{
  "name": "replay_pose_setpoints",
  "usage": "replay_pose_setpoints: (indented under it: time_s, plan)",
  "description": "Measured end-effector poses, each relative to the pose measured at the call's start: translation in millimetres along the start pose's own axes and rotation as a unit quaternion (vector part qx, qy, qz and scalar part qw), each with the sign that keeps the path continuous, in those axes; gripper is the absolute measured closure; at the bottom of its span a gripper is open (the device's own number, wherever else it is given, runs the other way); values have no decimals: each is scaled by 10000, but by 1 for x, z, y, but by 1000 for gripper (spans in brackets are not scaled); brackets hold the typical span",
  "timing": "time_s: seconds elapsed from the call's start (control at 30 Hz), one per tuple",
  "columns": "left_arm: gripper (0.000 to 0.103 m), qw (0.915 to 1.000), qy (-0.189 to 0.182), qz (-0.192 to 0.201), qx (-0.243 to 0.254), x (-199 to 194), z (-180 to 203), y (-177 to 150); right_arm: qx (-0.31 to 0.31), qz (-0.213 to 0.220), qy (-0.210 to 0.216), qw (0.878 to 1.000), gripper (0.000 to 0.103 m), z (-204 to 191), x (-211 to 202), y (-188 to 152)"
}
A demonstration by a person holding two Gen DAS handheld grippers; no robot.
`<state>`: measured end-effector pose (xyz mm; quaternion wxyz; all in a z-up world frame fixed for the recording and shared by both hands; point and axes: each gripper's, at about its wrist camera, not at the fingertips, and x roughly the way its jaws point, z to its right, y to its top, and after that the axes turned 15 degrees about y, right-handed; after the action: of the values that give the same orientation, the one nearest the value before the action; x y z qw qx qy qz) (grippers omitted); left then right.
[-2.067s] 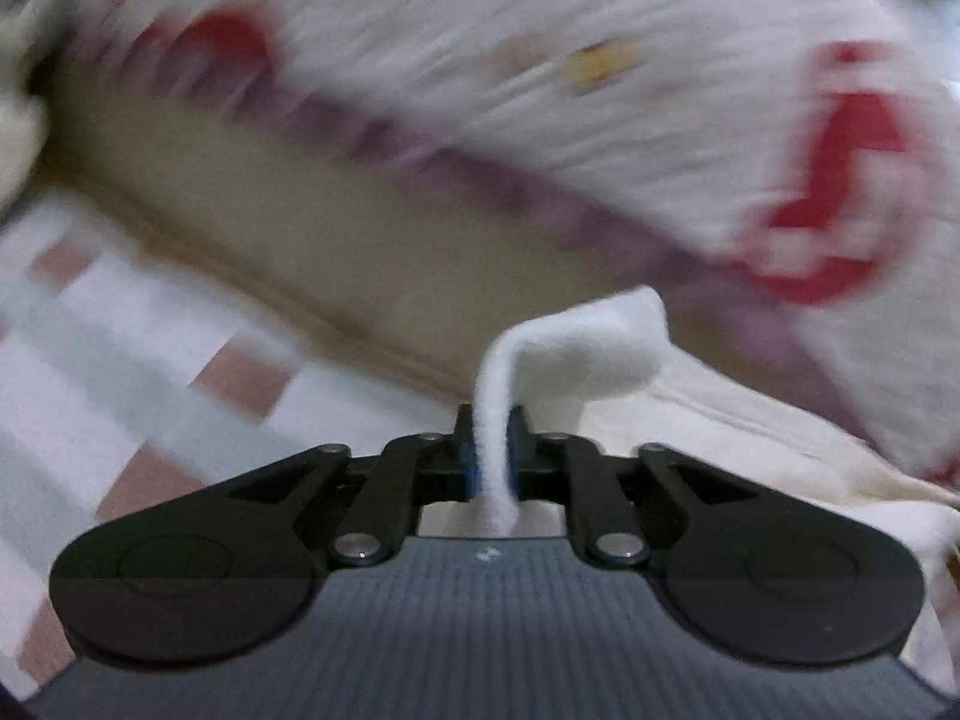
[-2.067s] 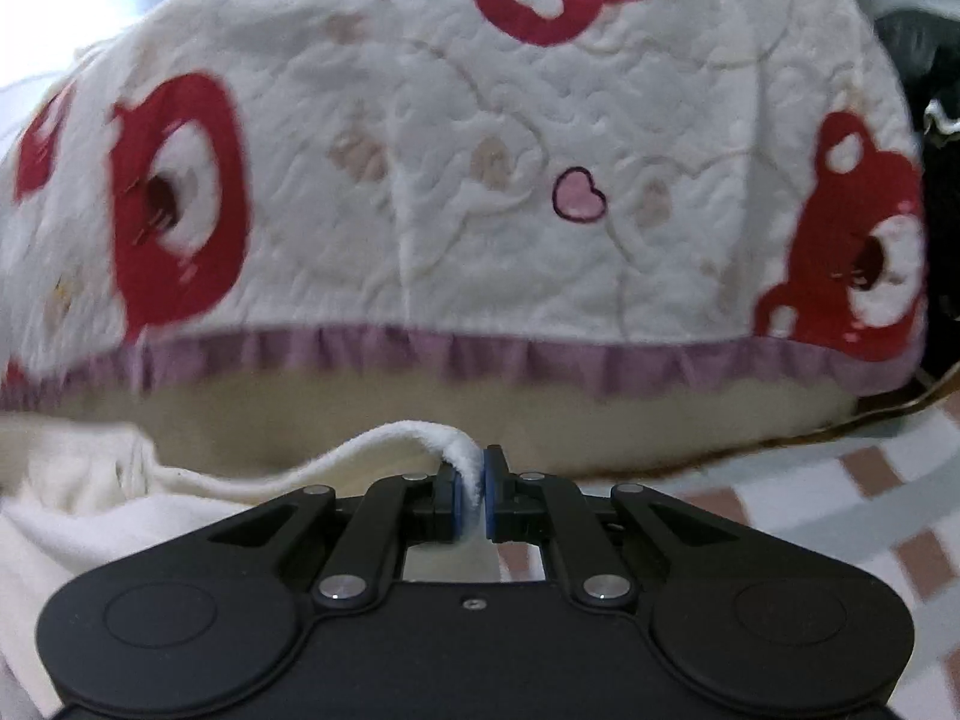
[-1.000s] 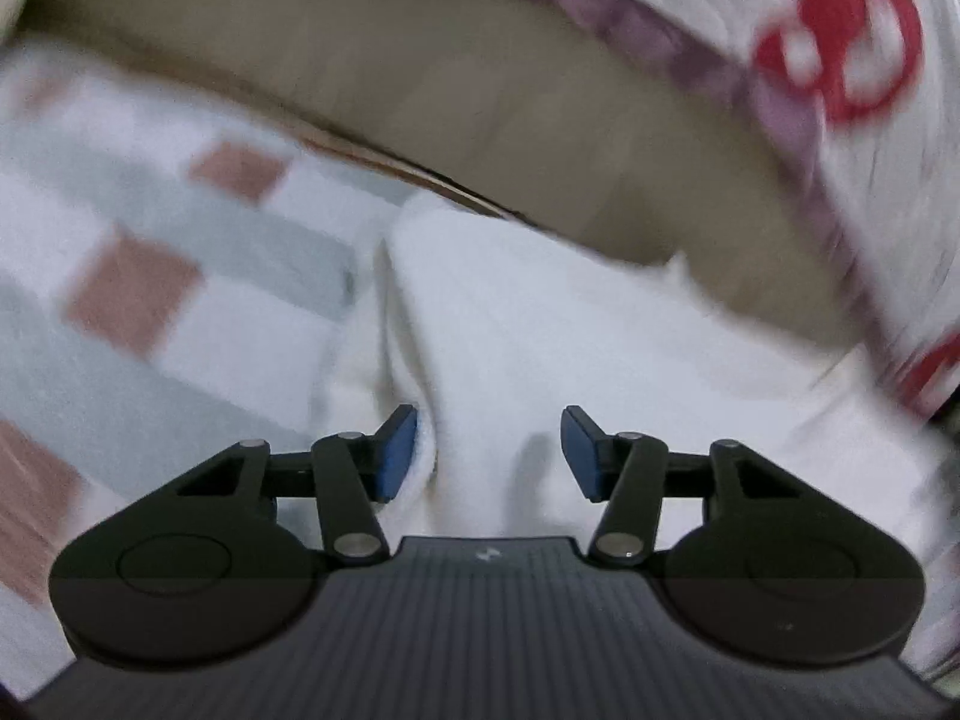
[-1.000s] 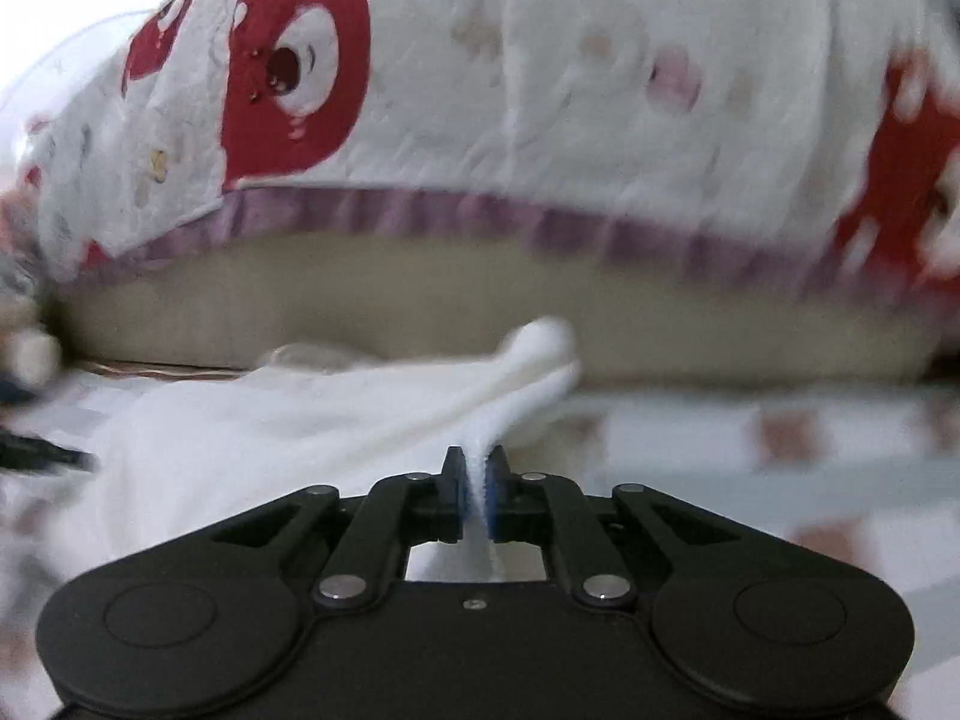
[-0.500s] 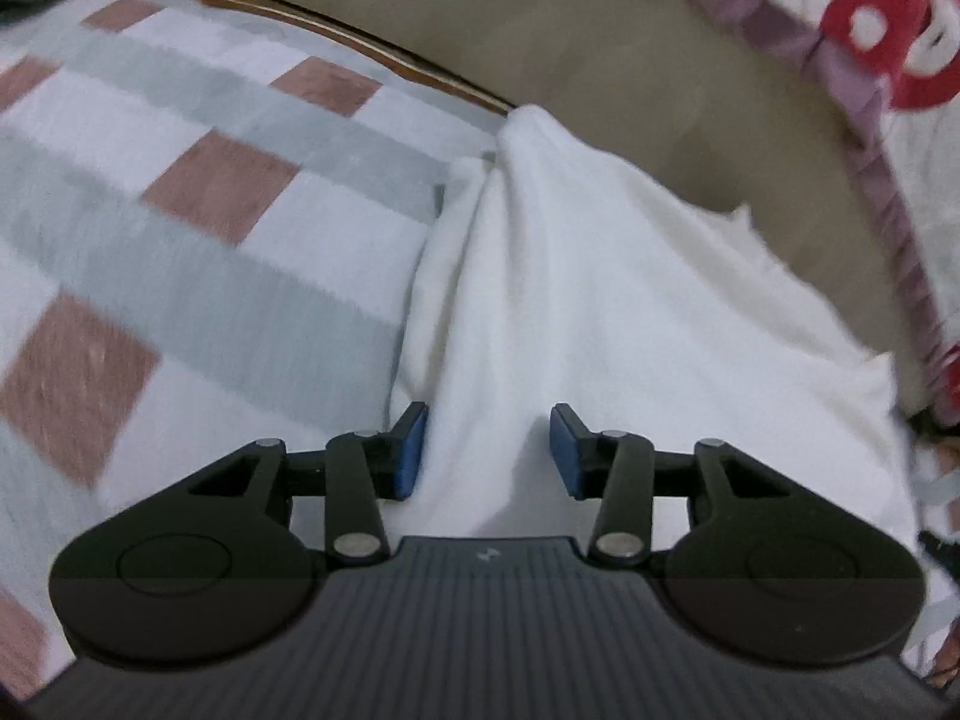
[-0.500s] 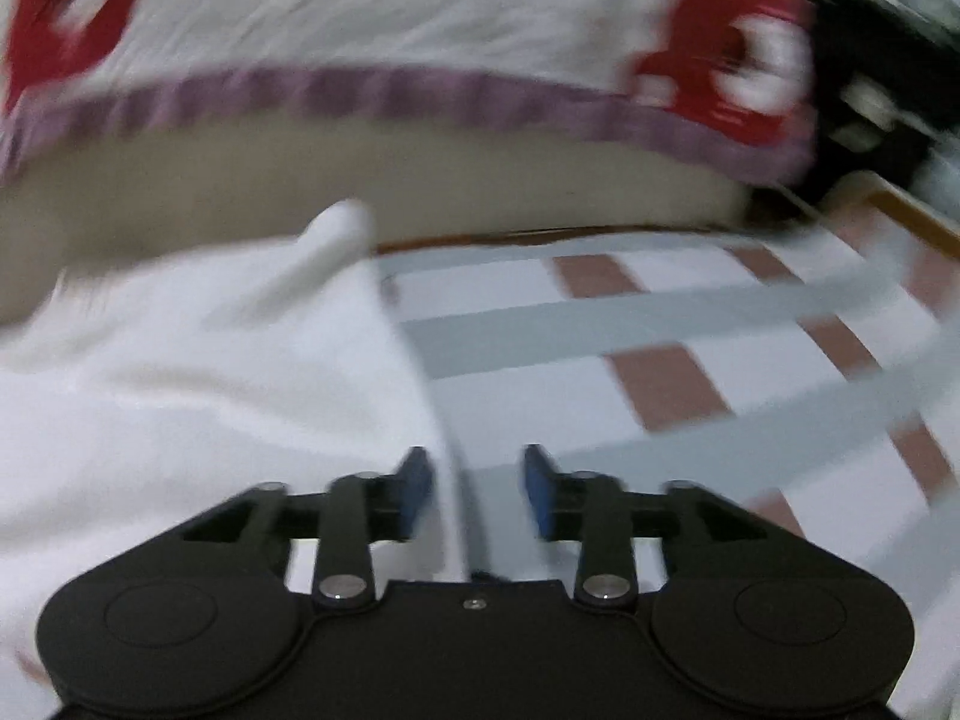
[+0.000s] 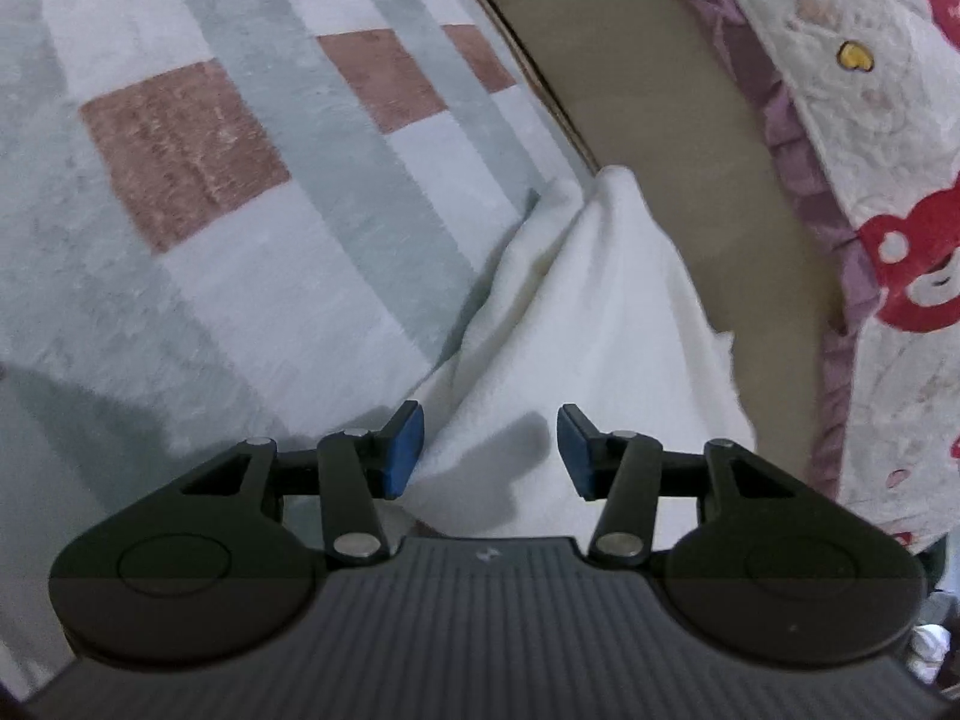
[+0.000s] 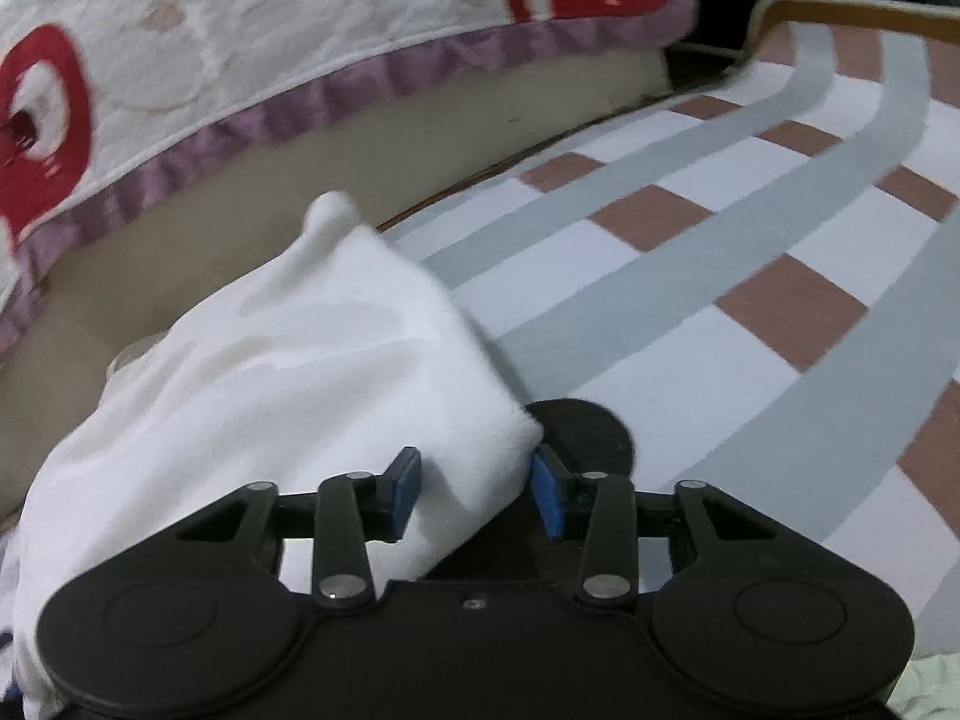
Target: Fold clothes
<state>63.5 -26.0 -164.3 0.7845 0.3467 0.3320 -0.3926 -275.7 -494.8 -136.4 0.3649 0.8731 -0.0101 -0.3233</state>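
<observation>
A white fleecy garment [image 7: 594,324] lies bunched on the checked bedspread [image 7: 180,150], against the beige side of a cushion. My left gripper [image 7: 489,450] hovers open over its near edge, blue pads [image 7: 405,450] wide apart and holding nothing. In the right wrist view the same white garment [image 8: 288,360] spreads to the left. One corner of it lies loosely between the spread fingers of my right gripper [image 8: 477,489], which is open. The garment's near part is hidden under both gripper bodies.
A quilt with red bears and a purple frill [image 8: 240,30] drapes over the beige cushion [image 7: 690,150] behind the garment. The grey, white and brown checked bedspread [image 8: 720,240] runs right to a wooden edge [image 8: 840,6]. A black round shape [image 8: 582,426] sits behind my right fingers.
Both grippers were shut on the garment's edge and have let go, the left first, then the right. The garment now lies on the bedspread and both views have tilted down.
</observation>
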Motion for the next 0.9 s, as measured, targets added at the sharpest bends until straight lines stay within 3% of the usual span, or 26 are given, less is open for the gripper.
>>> replay_pose_setpoints:
  time_s: [0.1,0.23,0.33,0.43,0.5,0.6,0.63,0.77,0.9]
  plan:
    - [54,9987,335,192,332,-15,17,-5,20,-208,178,9996,48,5,-2,-6]
    - [52,9883,671,632,1212,-36,43,-18,376,-379,383,9978,46,22,1,-14]
    - [46,9870,572,444,1434,-34,54,-28,287,-425,385,9979,44,17,1,-13]
    - [45,9847,472,255,1656,-33,65,-39,82,-624,278,9976,44,6,7,-10]
    - [45,9827,405,129,1802,-32,72,-46,186,-718,513,9959,44,3,10,-11]
    - [32,9795,303,-63,1991,-30,82,-55,488,-755,931,9916,43,6,10,-15]
    - [28,9827,255,-146,1828,-25,79,-52,565,-755,1045,9900,43,8,10,-15]
    - [28,9920,63,-475,1171,-5,65,-37,689,-563,1167,9892,42,14,17,-8]
    - [28,9954,-129,-802,506,15,51,-22,1163,-361,1346,9834,40,31,27,6]
